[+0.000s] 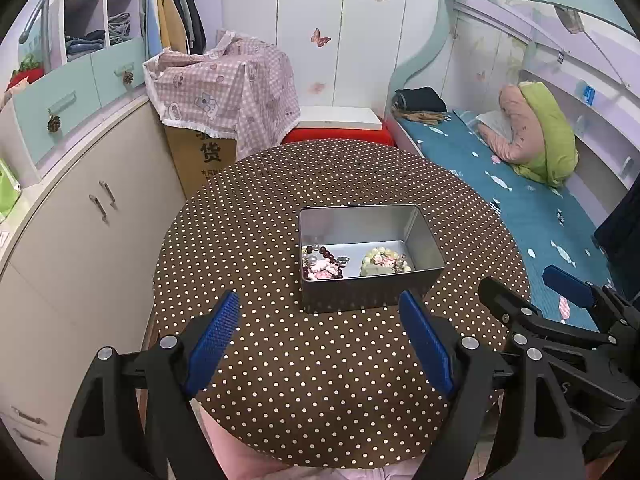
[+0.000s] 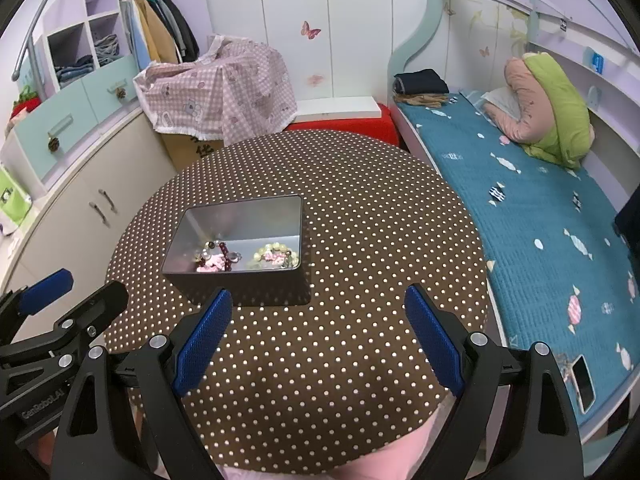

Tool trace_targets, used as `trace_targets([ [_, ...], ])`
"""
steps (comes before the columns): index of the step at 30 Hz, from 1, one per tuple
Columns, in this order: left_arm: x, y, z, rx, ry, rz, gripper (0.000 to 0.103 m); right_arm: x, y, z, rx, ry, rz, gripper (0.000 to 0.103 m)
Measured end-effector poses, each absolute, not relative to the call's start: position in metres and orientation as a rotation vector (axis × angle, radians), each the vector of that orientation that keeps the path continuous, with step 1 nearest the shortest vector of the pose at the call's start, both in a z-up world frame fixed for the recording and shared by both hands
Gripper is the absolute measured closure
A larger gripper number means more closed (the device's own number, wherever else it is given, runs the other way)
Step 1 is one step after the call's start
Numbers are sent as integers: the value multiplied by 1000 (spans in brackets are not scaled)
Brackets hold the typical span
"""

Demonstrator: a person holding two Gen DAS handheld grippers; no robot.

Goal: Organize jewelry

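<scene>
An open silver tin box (image 1: 360, 209) stands on a round table (image 1: 320, 380) covered in brown polka-dot cloth. Inside it lie a dark red bead bracelet with pink charms and pearls (image 1: 322, 266) and a pale green bead bracelet (image 1: 386, 262). My left gripper (image 1: 318, 308) hovers just in front of the box, open and holding nothing. In the right wrist view the box (image 2: 244, 204) sits ahead and to the left, with both bracelets (image 2: 218, 260) (image 2: 276, 258) showing. My right gripper (image 2: 318, 296) is open over bare cloth, to the right of the left gripper (image 2: 82, 290).
A bed with a teal blanket (image 1: 520, 208) runs along the right of the table, with a phone (image 2: 582, 380) on its near edge. Cream cabinets (image 1: 80, 240) stand on the left. Behind the table are a cloth-covered cardboard box (image 1: 224, 88) and a red stool (image 1: 340, 134).
</scene>
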State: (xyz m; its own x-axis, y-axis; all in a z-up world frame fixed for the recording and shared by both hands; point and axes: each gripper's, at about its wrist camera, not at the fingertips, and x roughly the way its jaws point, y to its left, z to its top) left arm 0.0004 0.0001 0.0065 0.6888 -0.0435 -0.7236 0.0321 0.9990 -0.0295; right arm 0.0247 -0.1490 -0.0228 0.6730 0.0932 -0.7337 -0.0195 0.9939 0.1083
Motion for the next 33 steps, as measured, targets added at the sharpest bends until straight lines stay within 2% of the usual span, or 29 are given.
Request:
trace_targets([
  [33,8,0,1,1,824,-21,24,27,-155,-29,105,843,69,18],
])
